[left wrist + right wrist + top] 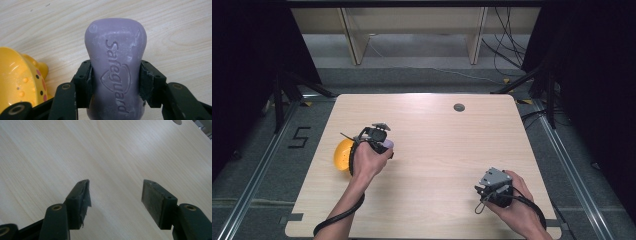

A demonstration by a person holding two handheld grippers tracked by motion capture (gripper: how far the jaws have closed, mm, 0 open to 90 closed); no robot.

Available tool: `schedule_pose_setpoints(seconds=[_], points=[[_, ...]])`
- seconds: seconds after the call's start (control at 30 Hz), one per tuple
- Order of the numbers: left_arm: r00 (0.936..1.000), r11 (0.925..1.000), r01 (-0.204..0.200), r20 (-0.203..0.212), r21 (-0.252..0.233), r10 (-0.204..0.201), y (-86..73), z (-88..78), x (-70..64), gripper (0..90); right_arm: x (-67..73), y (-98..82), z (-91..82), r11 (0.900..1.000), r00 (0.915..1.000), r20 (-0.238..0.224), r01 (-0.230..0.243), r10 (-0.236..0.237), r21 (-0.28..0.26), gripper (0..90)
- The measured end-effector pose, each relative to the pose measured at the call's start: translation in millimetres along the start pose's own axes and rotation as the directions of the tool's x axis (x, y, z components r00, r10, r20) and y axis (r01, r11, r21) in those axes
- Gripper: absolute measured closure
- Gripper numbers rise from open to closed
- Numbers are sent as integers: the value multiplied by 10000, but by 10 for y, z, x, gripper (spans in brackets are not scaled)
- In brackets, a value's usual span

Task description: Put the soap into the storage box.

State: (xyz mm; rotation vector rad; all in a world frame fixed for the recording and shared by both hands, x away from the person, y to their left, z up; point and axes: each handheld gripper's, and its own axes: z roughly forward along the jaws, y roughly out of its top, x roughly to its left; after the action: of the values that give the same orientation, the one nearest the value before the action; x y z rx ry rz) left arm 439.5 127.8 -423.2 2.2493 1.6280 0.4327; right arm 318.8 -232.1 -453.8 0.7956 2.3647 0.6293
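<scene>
Wooden table (427, 165) spread wide, a small round hole (459, 107) at its far side. Left hand (369, 162) reaches over the table's left part, left gripper (116, 82) pinching a purple soap (115, 67) stamped "Safeguard", chalky at its edges. Yellow spotted dish (20, 80) sits just beside the soap. Right gripper (115, 195) hovers low near the table's right front, jaws spread, gripping nothing.

Yellow dish (20, 80) left of the left gripper (115, 82) runs off-frame; soap bar's (115, 62) lower end is cut off.
</scene>
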Motion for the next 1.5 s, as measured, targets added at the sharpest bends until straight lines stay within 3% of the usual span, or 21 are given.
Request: schedule_pose_setpoints(seconds=[0.03, 0.1, 0.27, 0.33, 0.43, 0.67, 0.73, 1.0, 1.5], points=[[10000, 9998, -14, -60, -194, 13, -12, 5, 9, 491, -1, 0, 0, 10000, 10000, 12, 20, -20, -12, 401], [9998, 9998, -182, -108, -19, 182, -7, -11, 29, 491, -2, 0, -2, 10000, 10000, 16, 12, -12, -29, 401], [9998, 9999, -16, -184, -115, 14, -32, -35, 40, 491, -4, 2, -7, 10000, 10000, -9, 12, -12, -6, 400], [9996, 9997, -219, -165, -106, 218, -40, -61, 75, 491, -6, 2, -10, 10000, 10000, 3, 7, -7, -6, 399], [9998, 9995, 84, -150, -294, -89, -61, -87, 101, 491, -7, 2, -10, 10000, 10000, 16, 2, -2, -14, 398], [9997, 9994, -126, -232, -329, 118, -74, -125, 157, 491, 3, 3, -13, 10000, 10000, -40, -74, 74, 44, 398], [9996, 9991, 159, -234, -386, -168, -91, -138, 153, 491, -7, 2, -11, 10000, 10000, 29, 8, -8, -14, 397], [9995, 9991, -48, -326, -430, 34, -119, -191, 224, 491, -7, 3, -10, 10000, 10000, 29, -5, 5, -17, 398], [9985, 9984, 231, -477, -511, -255, -180, -278, 374, 491, -7, 7, 2, 10000, 10000, 75, -10, 11, -95, 397]])
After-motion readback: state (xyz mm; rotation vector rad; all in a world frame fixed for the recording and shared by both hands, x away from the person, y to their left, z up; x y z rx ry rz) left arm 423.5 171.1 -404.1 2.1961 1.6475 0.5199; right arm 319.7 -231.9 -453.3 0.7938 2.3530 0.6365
